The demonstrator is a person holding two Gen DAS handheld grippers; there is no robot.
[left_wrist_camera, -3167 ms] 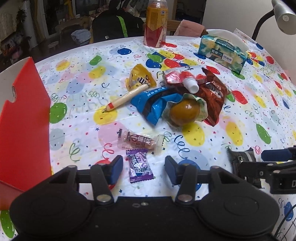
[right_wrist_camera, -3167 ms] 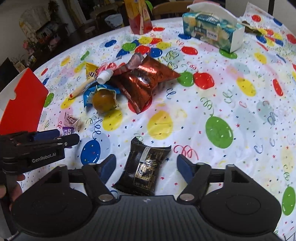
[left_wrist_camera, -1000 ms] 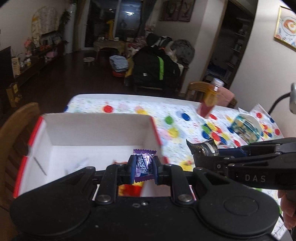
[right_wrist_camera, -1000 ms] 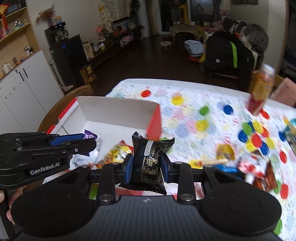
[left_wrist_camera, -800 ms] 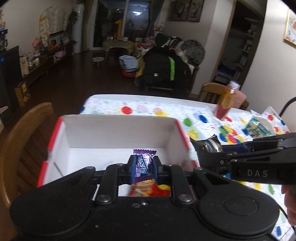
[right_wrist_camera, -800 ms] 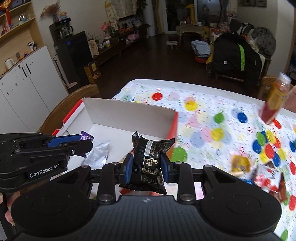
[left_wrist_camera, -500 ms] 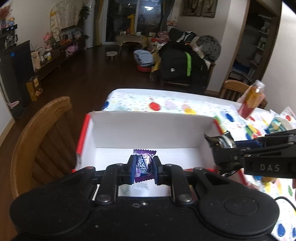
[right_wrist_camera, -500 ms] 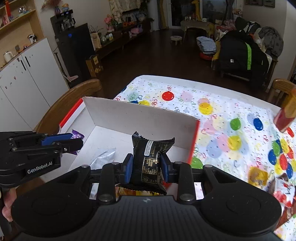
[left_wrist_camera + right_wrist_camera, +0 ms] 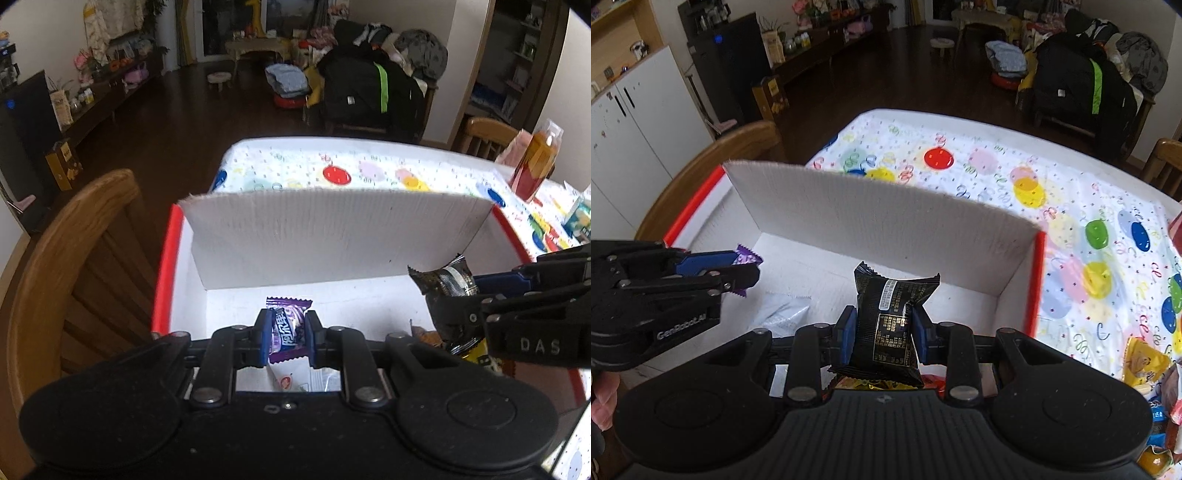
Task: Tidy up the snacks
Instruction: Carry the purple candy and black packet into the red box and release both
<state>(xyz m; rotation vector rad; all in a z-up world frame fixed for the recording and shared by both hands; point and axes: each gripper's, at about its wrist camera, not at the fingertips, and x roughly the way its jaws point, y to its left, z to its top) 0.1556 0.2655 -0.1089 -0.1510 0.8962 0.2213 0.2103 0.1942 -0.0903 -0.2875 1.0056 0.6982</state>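
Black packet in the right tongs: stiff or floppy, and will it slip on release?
The black packet probably holds its shape: it stands upright above the right tongs without drooping. Its pinched sides suggest soft, light contents. The glossy film looks slick, so it should drop cleanly into the box.

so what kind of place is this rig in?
Most likely a lived-in home, a dining table opening onto a living room: balloon-print tablecloth, wooden chair, bags and clothes heaped on the dark wood floor, white cabinets.
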